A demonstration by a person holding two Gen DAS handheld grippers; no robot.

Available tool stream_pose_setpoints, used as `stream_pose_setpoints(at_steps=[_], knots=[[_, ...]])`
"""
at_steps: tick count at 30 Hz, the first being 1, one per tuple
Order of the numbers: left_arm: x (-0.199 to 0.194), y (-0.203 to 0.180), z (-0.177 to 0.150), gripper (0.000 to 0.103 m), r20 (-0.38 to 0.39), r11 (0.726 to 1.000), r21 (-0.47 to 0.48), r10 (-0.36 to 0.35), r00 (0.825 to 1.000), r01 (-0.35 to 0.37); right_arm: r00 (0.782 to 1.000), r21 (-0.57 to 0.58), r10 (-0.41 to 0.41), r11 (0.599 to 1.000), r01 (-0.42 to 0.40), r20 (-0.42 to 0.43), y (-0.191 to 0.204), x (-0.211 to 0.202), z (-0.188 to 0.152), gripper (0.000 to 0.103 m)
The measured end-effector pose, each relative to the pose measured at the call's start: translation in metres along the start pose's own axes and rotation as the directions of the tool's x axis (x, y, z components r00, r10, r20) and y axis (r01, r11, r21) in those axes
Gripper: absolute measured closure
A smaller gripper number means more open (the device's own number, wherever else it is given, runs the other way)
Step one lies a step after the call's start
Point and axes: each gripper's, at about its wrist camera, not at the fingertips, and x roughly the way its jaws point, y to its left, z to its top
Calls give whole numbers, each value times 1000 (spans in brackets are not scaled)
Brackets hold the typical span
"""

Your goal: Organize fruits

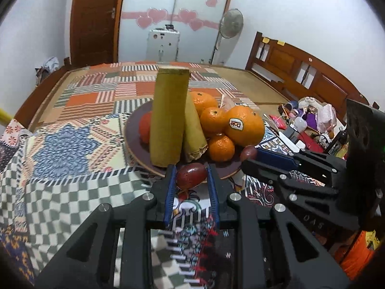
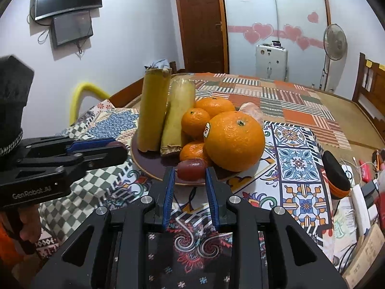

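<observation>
While a dark red fruit (image 1: 191,175) is clamped between the blue pads of the left gripper (image 1: 191,177), a second red fruit (image 2: 191,168) is seen lying on the plate (image 2: 154,166) ahead of the right gripper (image 2: 189,175).

The held fruit is kept at the near edge of the dark plate, which is set on a patterned cloth (image 1: 72,149) and is loaded with a large stickered orange (image 2: 234,141), several smaller oranges (image 1: 221,147) and two upright yellow-green stalks (image 1: 168,118) leaning together. The right gripper's jaws are parted, with the second fruit seen just beyond the tips; whether it is touched cannot be told from that view. In the left wrist view the right gripper (image 1: 250,156) is seen from the side, with that fruit at its tip beside the plate's rim.
</observation>
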Motion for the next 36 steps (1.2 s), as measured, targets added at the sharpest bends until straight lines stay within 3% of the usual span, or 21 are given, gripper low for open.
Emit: stream_pose_setpoints(at_steps=[14,20,25,31,36], knots=[[32,-3,6,76,-50,1000,30,12,999,-11,1000,-18,8,1000,-8,-17,1,6,-3,78],[29,-8,6,66,-40,998,52,30,999,-28,1000,-11,13,1000,-13,-4,-1,3,-4,63],[17,-6,5,66,-14,998,38,47,999,-47,1000,-1,24,1000,-24,13,-3,-7,-1,63],[-38,-8,8,66,101,995,18,95,990,-98,994,-7,21,1000,-20,105,3,-50,10,63],[-103,-26,12,66,252,989,29,135,958,-147,970,3,-7,1000,6,242,9,-111,23,63]])
